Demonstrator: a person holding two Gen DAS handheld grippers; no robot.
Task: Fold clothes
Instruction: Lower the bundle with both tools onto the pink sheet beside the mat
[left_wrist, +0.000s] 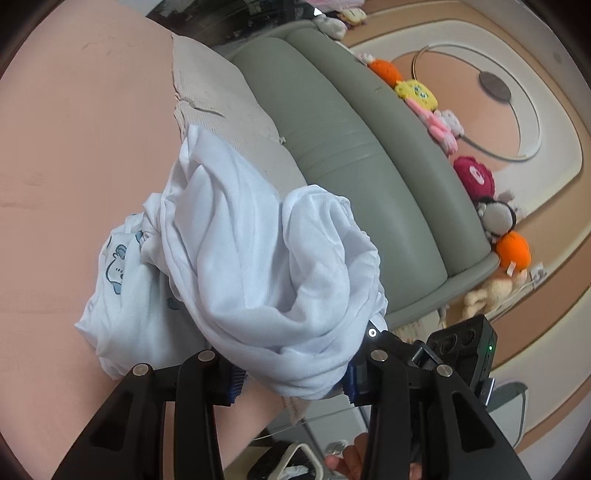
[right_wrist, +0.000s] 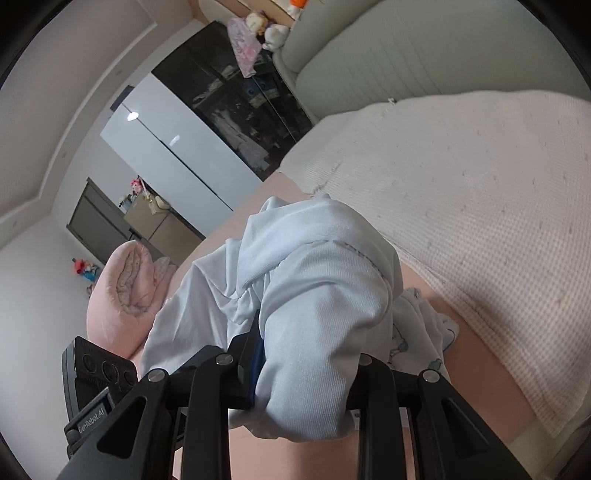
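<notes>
A: What is carried by the bed (left_wrist: 66, 155)?

B: A pink sheet is spread over it, and a cream blanket (right_wrist: 480, 192) is laid toward its head end, beside the grey headboard (left_wrist: 332, 122). A pink quilt (right_wrist: 125, 288) is rolled up at the bed's far edge in the right wrist view.

A: And the garment (left_wrist: 258, 251)?

B: It is bunched in white folds above the sheet, near the blanket's edge. A part printed with blue figures is draped down onto the sheet.

A: The tongs?

B: The garment is pinched by the left gripper (left_wrist: 291, 376) and by the right gripper (right_wrist: 306, 387); cloth is packed between both pairs of pads.

A: Anything smaller?

B: Plush toys (left_wrist: 417, 92) are lined along the headboard's top.
</notes>
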